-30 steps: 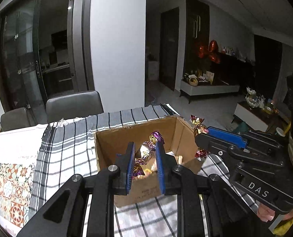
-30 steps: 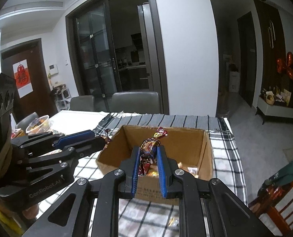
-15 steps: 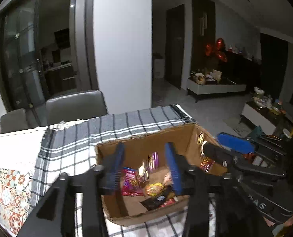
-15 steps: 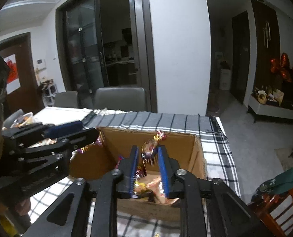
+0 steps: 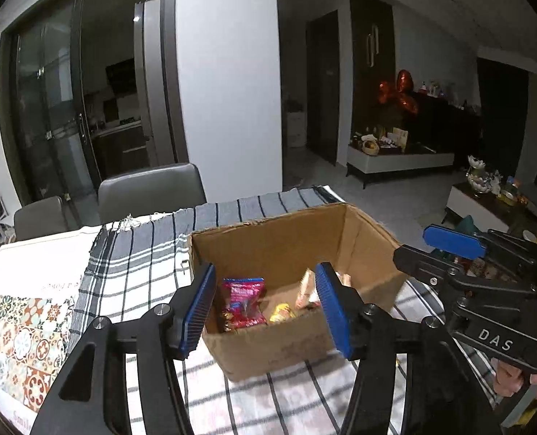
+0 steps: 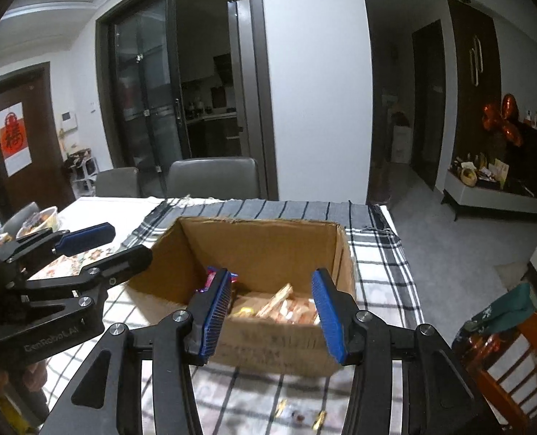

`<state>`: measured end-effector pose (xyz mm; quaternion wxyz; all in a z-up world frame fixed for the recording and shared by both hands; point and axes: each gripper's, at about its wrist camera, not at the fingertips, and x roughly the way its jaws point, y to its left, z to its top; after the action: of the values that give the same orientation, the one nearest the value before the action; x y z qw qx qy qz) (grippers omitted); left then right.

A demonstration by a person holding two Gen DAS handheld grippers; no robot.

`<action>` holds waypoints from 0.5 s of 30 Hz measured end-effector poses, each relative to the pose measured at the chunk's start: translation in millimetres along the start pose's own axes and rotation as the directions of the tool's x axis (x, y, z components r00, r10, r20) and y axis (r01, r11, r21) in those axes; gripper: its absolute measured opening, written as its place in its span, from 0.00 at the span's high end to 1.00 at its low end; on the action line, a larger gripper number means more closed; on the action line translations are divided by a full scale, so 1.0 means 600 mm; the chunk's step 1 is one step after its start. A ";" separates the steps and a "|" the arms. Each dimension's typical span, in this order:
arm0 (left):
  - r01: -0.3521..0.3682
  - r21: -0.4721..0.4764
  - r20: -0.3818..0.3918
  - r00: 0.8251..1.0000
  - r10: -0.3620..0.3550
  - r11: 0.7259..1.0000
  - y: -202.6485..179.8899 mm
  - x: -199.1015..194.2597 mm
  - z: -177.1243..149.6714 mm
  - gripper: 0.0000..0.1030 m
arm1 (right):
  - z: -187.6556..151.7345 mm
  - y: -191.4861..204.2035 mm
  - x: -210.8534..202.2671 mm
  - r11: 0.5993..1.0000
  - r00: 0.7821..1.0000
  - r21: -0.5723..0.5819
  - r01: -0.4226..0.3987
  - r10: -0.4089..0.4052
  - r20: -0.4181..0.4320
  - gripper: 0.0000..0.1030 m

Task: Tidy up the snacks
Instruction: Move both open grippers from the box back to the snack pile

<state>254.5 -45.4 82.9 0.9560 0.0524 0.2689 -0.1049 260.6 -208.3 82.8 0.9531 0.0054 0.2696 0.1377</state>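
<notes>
Hovering both tongs, spread and empty, over the cardboard box [image 5: 290, 348].
Your left tongs [image 5: 266, 306] and right tongs [image 6: 272, 311] hang above snacks [image 5: 241, 302] inside; stray candies [image 6: 297, 415] lie at 6 o'clock on the tabletop [image 6: 384, 275].

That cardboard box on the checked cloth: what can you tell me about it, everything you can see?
The cardboard box is plain brown and open at the top, with a rough, torn-looking back rim and faint print on its front wall. It sits upright on the checked tablecloth. Inside lie wrapped snacks, among them a red packet and a yellow sweet. Both tools, left and right, hover open above its near edge, touching nothing.
</notes>
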 end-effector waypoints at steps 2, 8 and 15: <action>0.018 0.002 0.008 1.000 -0.018 1.000 -0.005 -0.024 -0.011 0.46 | -0.007 0.006 -0.016 1.000 1.000 0.006 -0.013 0.013 0.005 0.54; 0.034 0.013 0.023 0.999 -0.034 0.999 -0.016 -0.077 -0.039 0.46 | -0.033 0.019 -0.061 0.999 0.999 0.017 -0.037 0.037 0.015 0.54; 0.043 0.033 0.016 0.999 -0.043 0.999 -0.029 -0.121 -0.086 0.46 | -0.087 0.040 -0.097 0.999 0.999 0.015 -0.050 0.050 0.001 0.54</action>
<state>164.2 -41.8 76.4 0.9548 0.0614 0.2602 -0.1303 179.7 -204.1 70.1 0.9493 0.0194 0.2703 0.1595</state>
